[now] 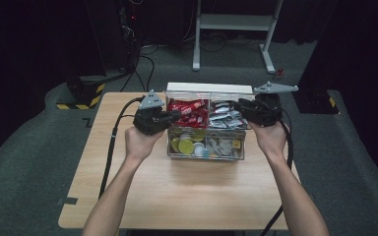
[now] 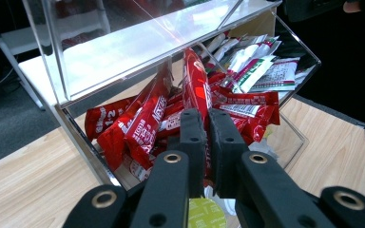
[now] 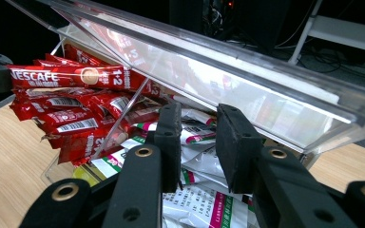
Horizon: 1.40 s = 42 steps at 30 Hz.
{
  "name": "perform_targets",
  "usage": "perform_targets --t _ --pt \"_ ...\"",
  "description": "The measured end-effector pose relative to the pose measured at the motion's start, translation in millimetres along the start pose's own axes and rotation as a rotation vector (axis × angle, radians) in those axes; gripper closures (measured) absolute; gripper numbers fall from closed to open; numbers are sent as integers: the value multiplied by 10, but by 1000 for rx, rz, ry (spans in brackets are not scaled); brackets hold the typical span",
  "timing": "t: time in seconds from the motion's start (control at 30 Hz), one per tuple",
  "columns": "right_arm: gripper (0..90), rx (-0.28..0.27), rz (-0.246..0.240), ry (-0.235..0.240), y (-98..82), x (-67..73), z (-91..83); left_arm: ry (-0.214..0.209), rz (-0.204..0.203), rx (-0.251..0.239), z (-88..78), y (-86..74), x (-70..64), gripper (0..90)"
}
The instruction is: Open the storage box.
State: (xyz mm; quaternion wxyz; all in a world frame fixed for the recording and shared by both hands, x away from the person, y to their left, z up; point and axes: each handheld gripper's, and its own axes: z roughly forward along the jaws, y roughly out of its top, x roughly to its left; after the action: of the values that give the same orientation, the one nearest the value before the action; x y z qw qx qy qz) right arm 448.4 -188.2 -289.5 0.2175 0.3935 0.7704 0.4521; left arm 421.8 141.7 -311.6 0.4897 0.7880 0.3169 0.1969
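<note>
a red sachet [image 2: 196, 90] is grasped by the left gripper [image 2: 208, 124] at the clear box's [image 1: 241, 147] nine o'clock side, while the right gripper [image 3: 199, 128] is held released over white sachets [image 3: 204, 204] at three o'clock.

Overall light: dim room, black surroundings, wooden table [image 1: 187, 196] lit evenly from above.
Shadows: soft, faint under forearms.
Glare: white sheen across clear lid [image 3: 228, 71] in both gripper views.
Focus: near jaws slightly soft; red sachets [image 2: 147, 123] fairly sharp.
Edges: background dark, grainy, mildly stretched.
</note>
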Motion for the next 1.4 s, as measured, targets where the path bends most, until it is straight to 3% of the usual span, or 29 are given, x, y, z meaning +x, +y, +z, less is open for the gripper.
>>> perform_targets --t 0.43,1.4 --pt "709 -2 9 6 -1 -6 0 -9 -26 -11 -127 -85 34 858" --pt "709 7 12 6 14 -5 6 -12 -40 -40 -384 -203 77 860"
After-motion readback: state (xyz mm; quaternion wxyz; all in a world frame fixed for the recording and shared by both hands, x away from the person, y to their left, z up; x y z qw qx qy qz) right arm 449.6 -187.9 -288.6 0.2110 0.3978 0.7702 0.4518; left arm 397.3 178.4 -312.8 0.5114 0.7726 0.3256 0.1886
